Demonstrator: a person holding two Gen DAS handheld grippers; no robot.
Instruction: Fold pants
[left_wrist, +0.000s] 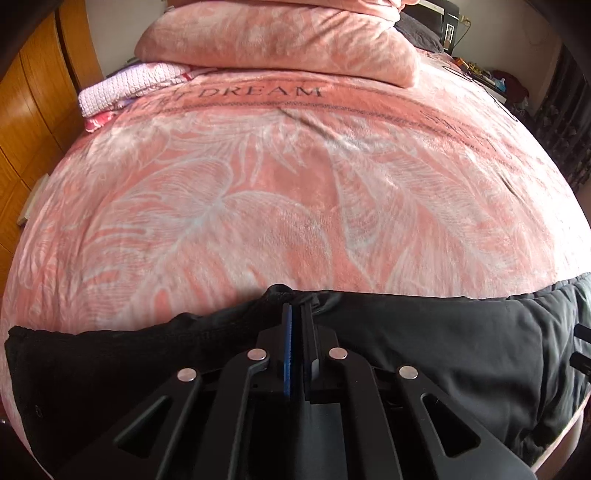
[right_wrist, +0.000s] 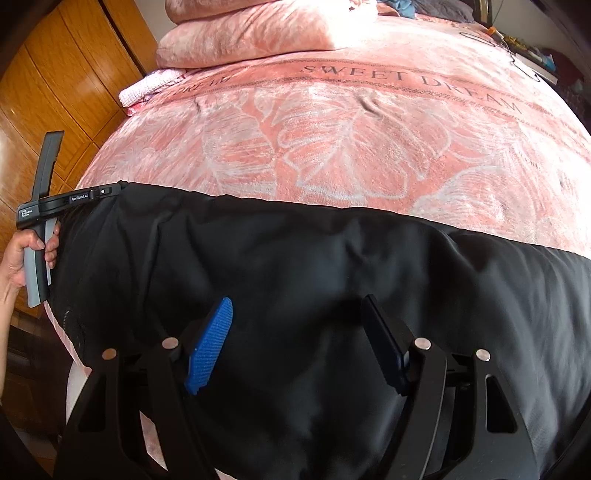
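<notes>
I see one pair of smooth black fabric pants (right_wrist: 332, 280) lying across the pink plush leaf-print bed (right_wrist: 332, 147), 6 o'clock edge. Left tool (left_wrist: 297, 314) clamps their far hem; right tool (right_wrist: 295, 332) hovers open above them.

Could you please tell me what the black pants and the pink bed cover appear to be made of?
The black pants look like a smooth, thin woven synthetic, perhaps nylon or polyester: they show a faint sheen and soft, shallow creases. The pink bed cover looks like plush fleece or flannel: a fuzzy, matte nap with a printed pale leaf pattern.
</notes>
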